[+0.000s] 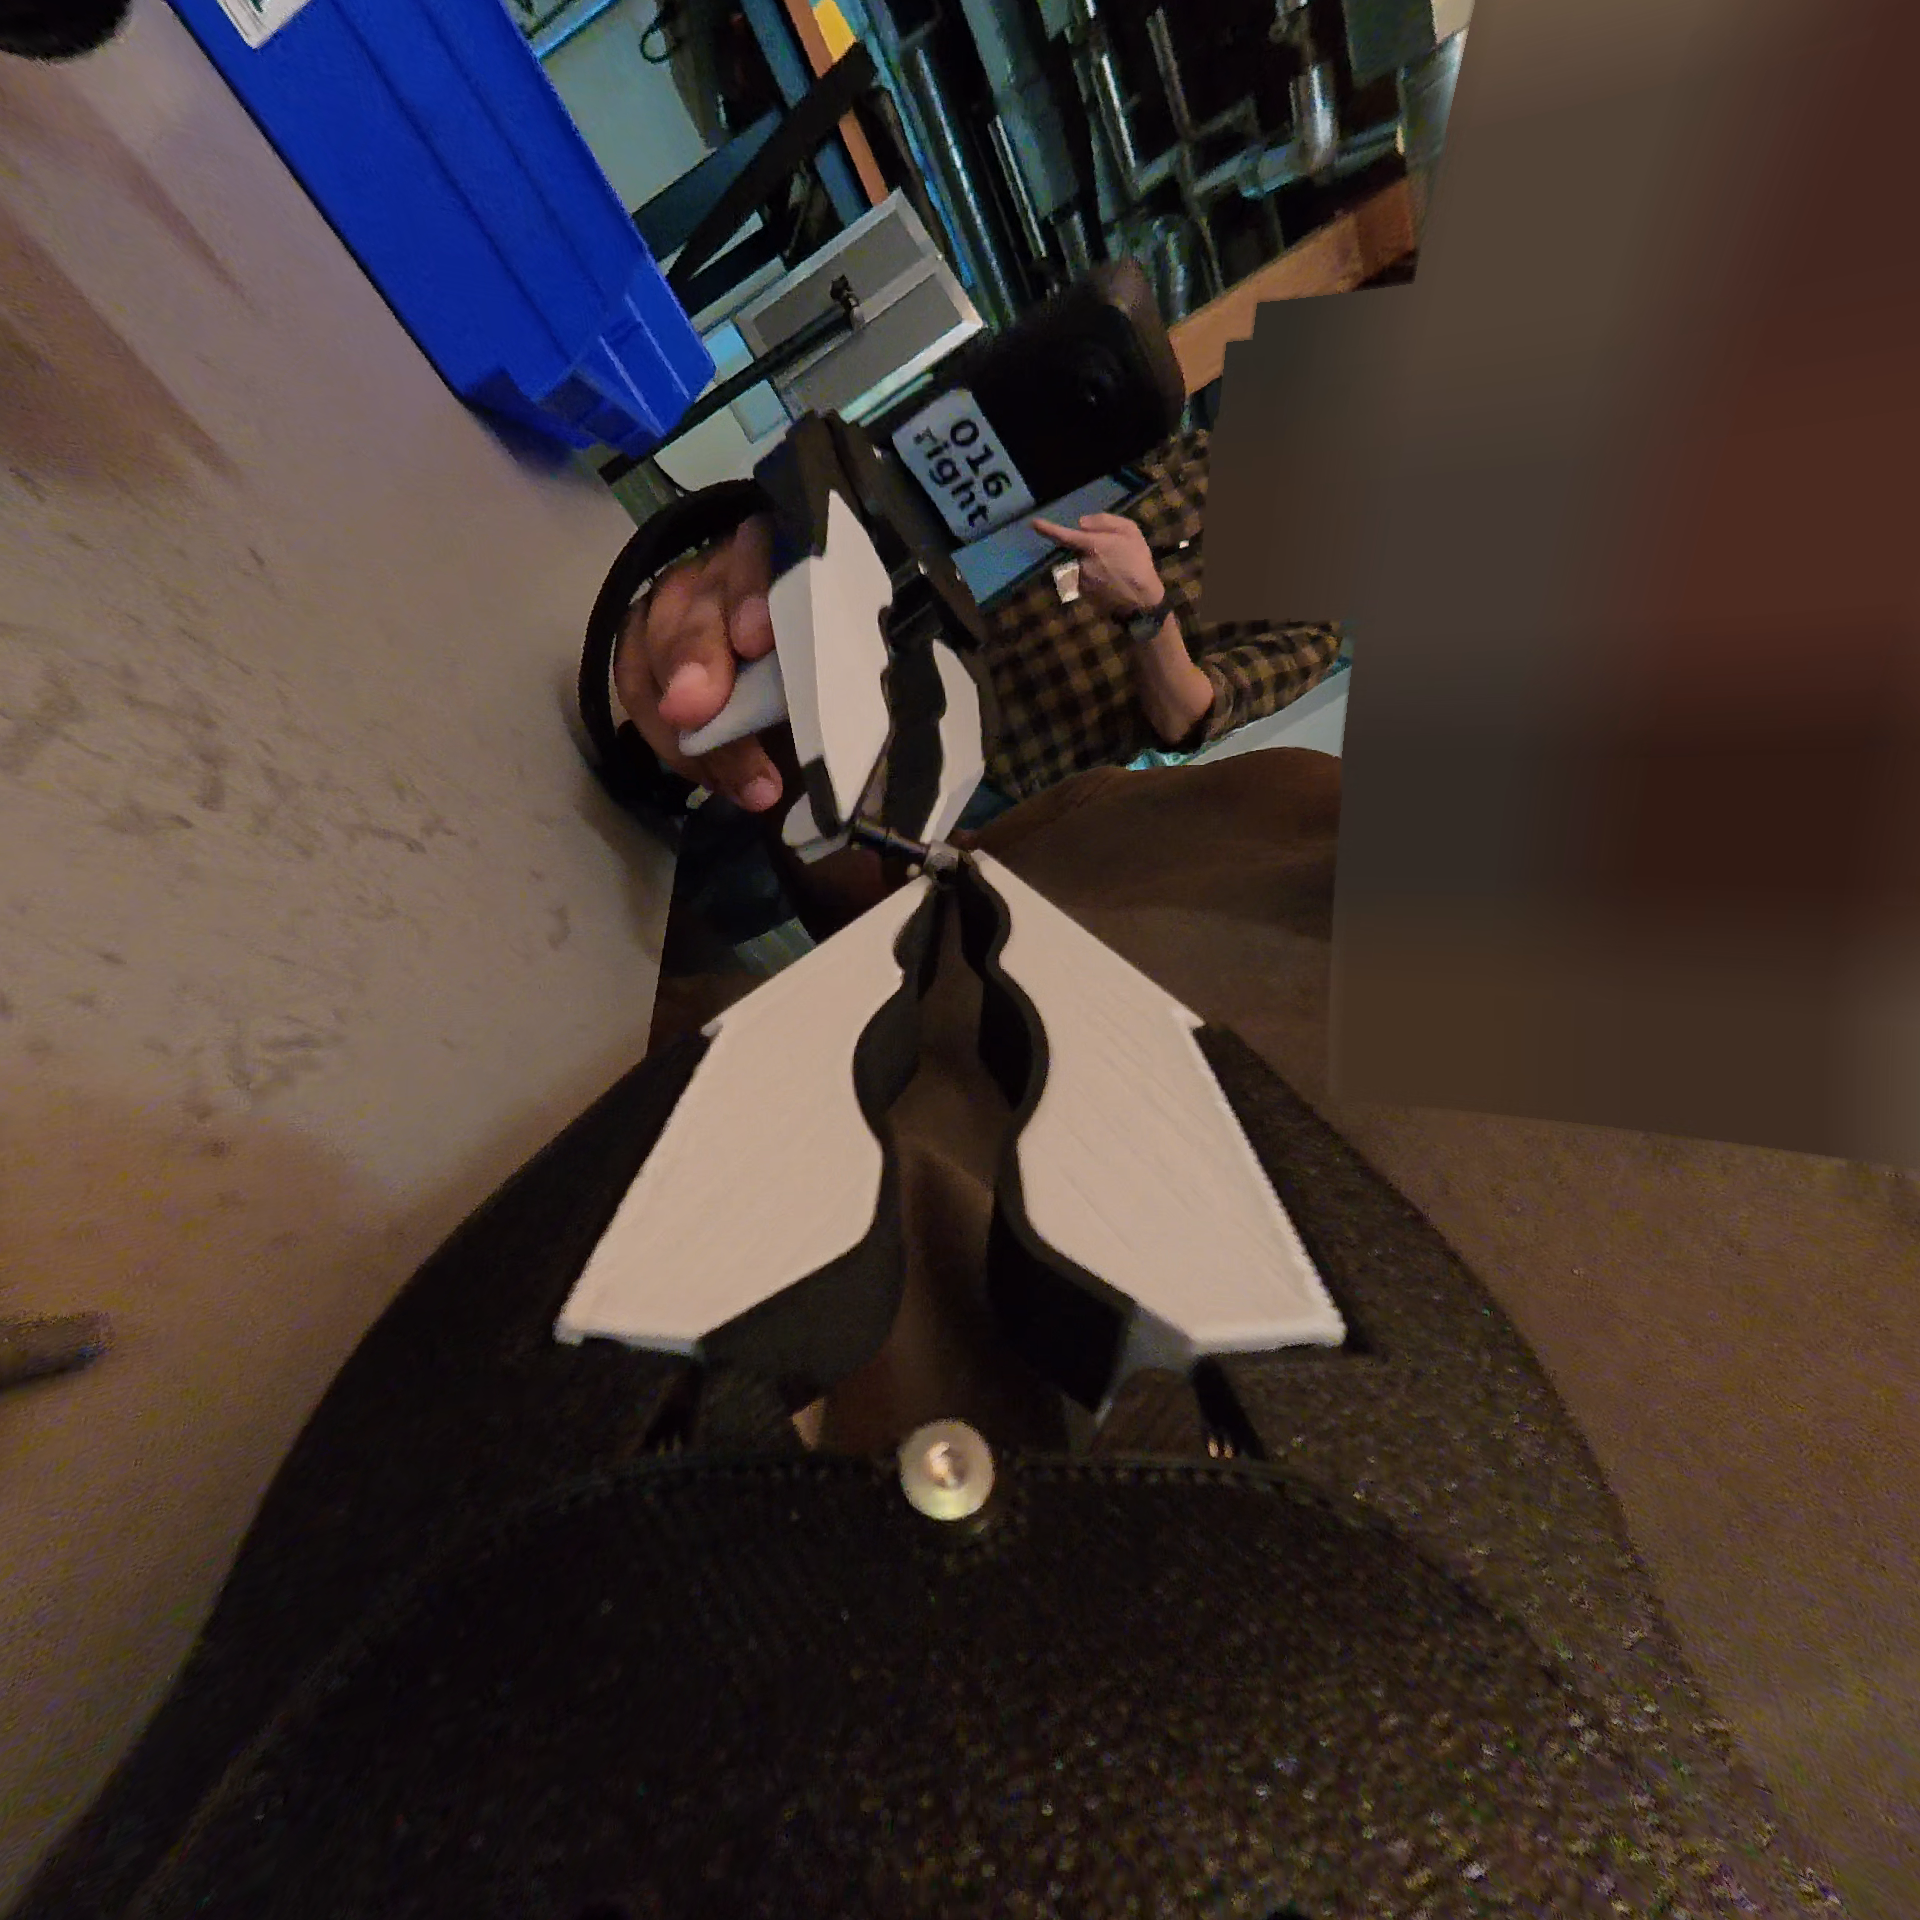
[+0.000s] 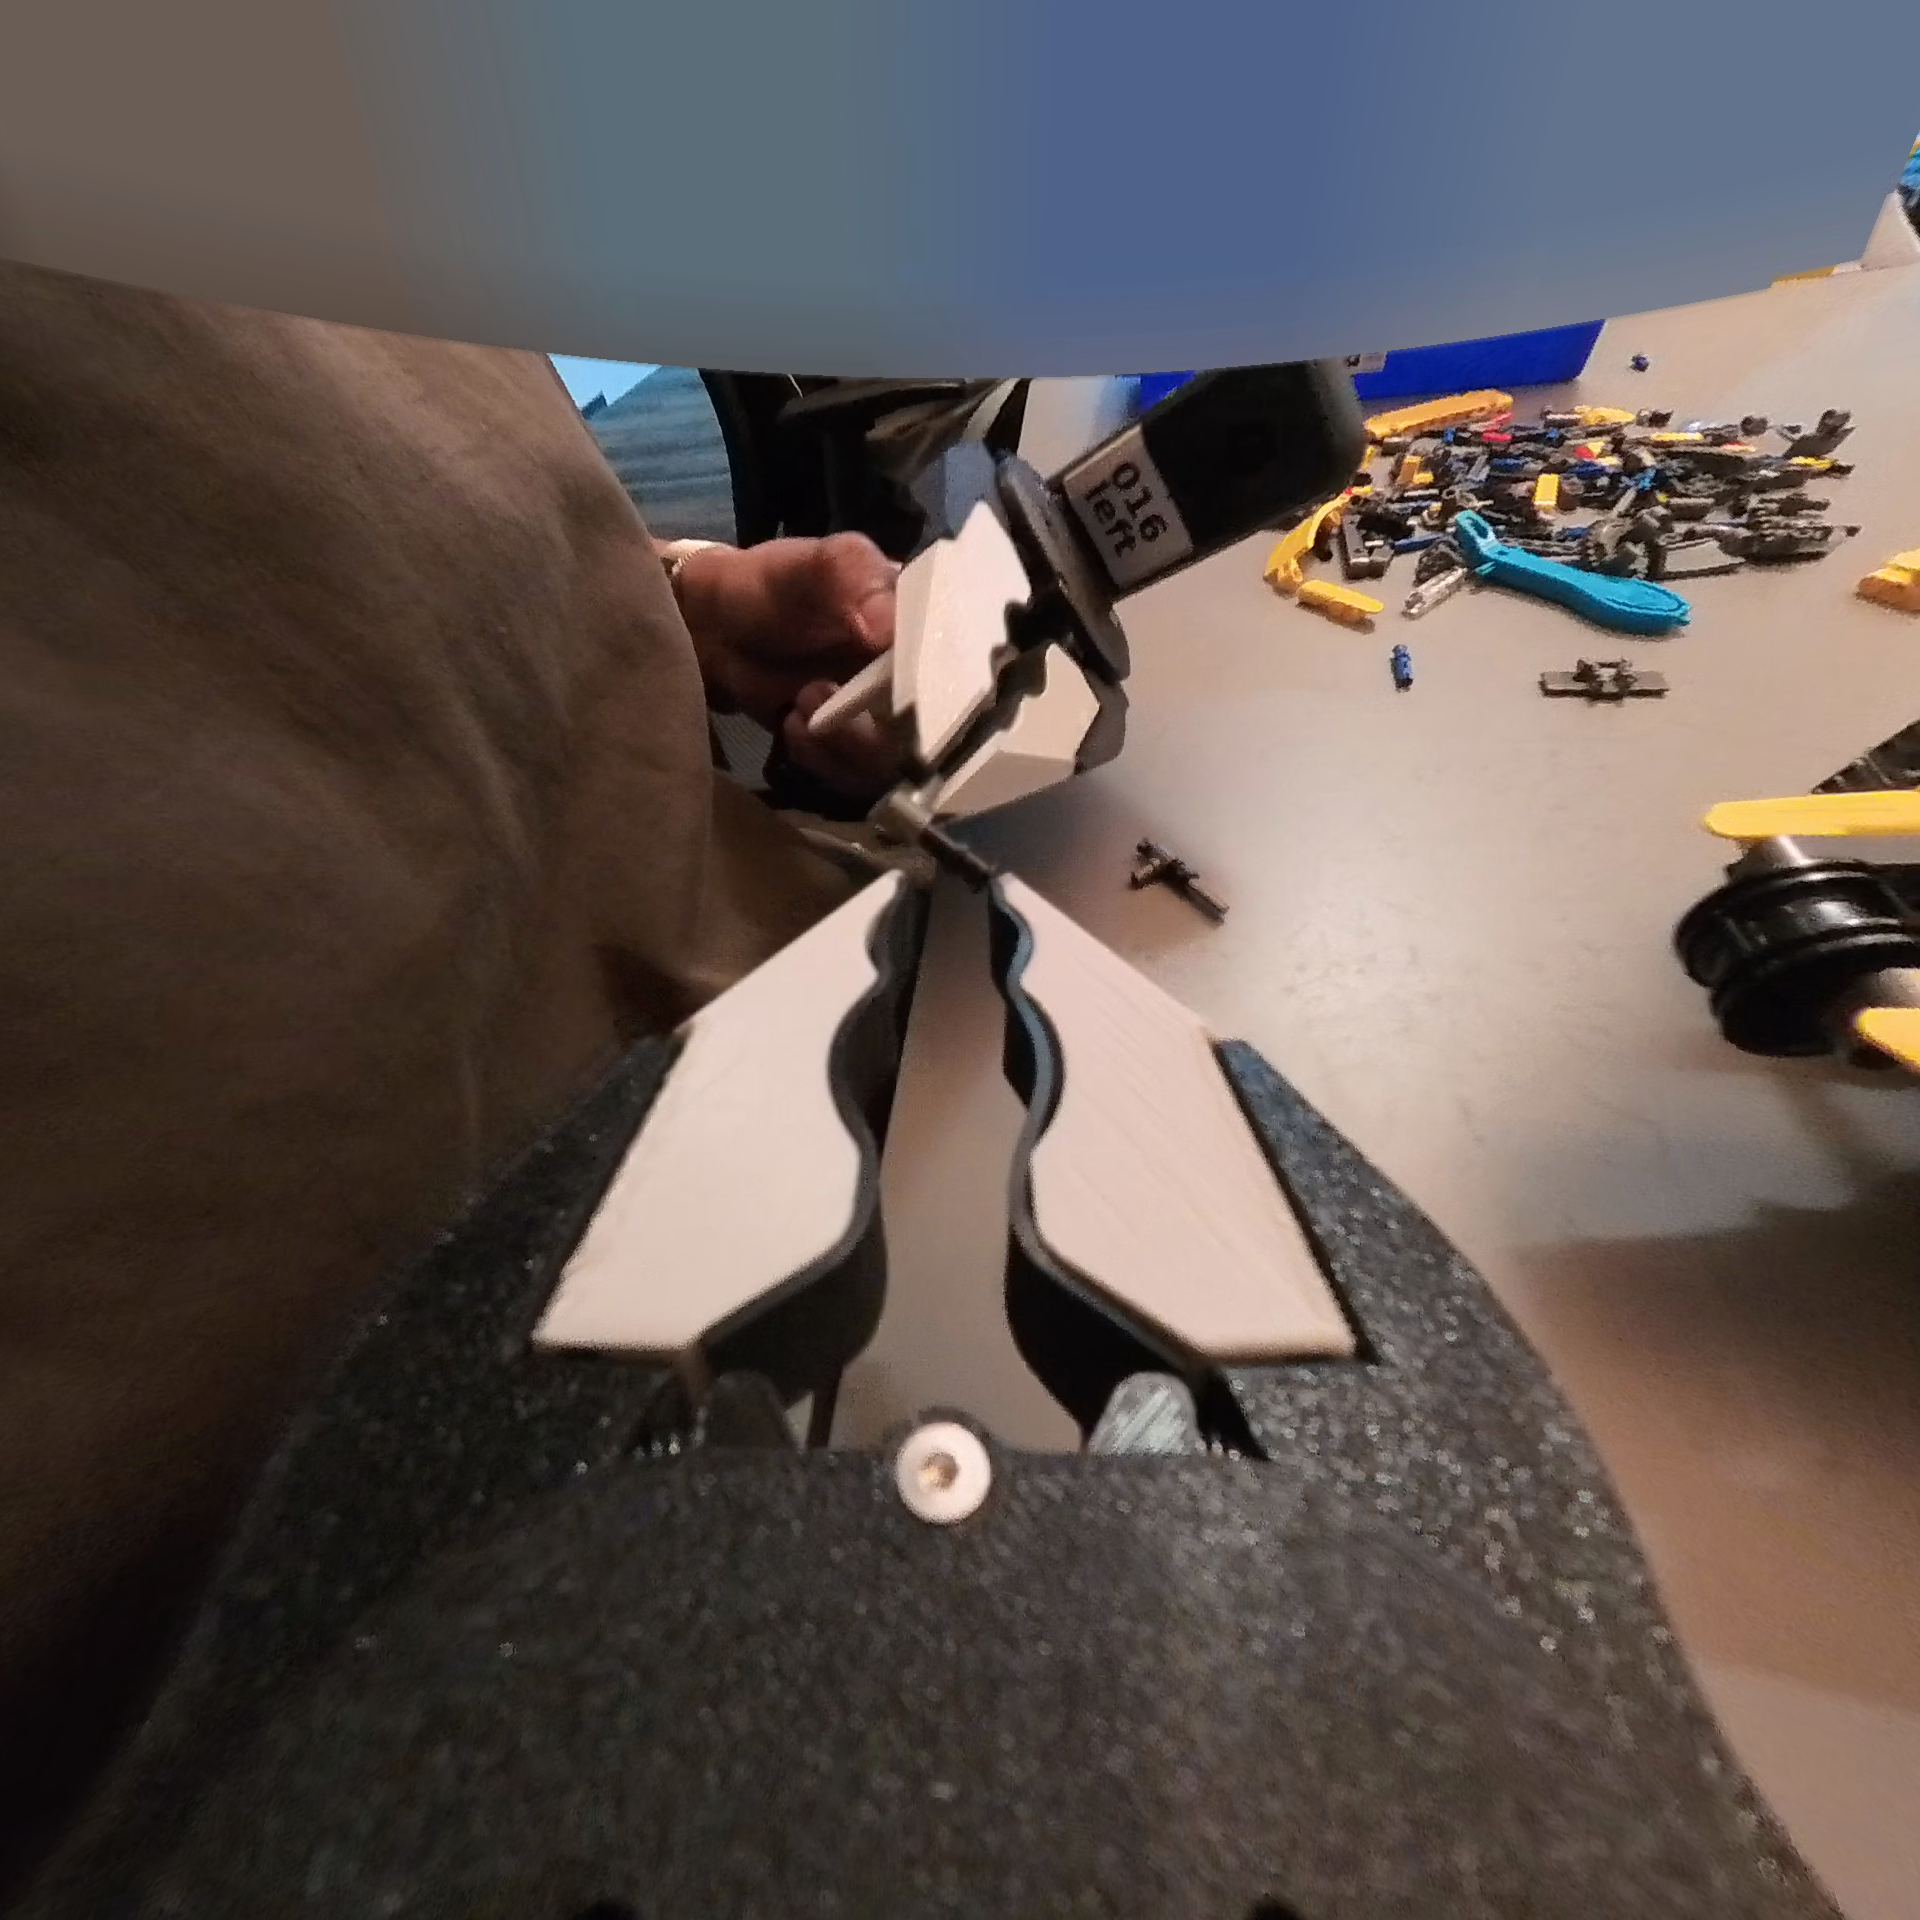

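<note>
The left gripper (image 1: 940, 868) and the right gripper (image 2: 940, 878) meet tip to tip above the grey table (image 2: 1403, 935), each clenched on one end of a single small pin-like part (image 1: 902, 844), black with a grey metal-looking end. One teal strap-shaped piece (image 2: 1558, 587) lies beside one pile of yellow, black and blue pieces (image 2: 1621, 468). The part's exact shape is too small and blurred to make out.
</note>
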`<state>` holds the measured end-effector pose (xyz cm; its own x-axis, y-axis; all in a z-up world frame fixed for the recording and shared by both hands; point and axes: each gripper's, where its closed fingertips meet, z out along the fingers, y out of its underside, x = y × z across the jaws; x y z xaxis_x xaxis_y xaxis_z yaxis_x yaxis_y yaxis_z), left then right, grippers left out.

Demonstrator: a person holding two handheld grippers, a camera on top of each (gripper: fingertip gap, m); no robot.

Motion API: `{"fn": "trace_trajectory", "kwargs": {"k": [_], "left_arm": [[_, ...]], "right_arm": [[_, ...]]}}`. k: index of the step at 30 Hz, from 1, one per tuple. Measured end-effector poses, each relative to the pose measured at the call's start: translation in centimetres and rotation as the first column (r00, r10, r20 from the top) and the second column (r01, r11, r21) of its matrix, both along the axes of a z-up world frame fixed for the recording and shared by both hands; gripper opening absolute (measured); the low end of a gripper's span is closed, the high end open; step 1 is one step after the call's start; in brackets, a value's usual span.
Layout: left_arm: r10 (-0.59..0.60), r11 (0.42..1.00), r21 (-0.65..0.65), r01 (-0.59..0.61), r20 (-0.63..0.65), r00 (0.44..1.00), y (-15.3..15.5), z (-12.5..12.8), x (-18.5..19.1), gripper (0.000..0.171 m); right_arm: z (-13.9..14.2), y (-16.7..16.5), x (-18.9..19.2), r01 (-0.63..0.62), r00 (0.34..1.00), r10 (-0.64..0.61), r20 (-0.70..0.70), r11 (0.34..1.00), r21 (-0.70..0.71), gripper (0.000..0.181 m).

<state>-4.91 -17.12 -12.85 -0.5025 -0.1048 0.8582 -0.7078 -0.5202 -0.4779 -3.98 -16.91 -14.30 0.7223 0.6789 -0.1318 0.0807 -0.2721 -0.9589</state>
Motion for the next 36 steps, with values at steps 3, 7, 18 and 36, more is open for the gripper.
{"fn": "trace_trajectory", "kwargs": {"k": [3,7,18,36], "left_arm": [[0.017,0.999,0.037,-0.016,-0.012,1.000,0.0,-0.5,0.1,0.000],[0.024,0.997,0.070,-0.024,-0.009,1.000,-0.2,-0.9,0.2,0.000],[0.049,0.996,0.075,-0.050,0.015,0.999,-0.2,-0.9,0.4,0.000],[0.079,0.990,0.122,-0.078,-0.006,0.997,0.0,-2.0,0.7,0.000]], "right_arm": [[-0.5,0.1,-0.1,0.006,0.999,-0.006,0.034,1.000,-0.015,0.022],[-0.6,0.2,-0.4,-0.012,0.999,0.010,-0.031,0.998,-0.067,0.033],[-0.2,0.2,0.2,-0.011,0.996,0.003,-0.093,0.996,-0.085,0.022],[-1.4,0.5,0.3,0.014,0.999,-0.018,-0.035,0.992,-0.128,0.020]]}}
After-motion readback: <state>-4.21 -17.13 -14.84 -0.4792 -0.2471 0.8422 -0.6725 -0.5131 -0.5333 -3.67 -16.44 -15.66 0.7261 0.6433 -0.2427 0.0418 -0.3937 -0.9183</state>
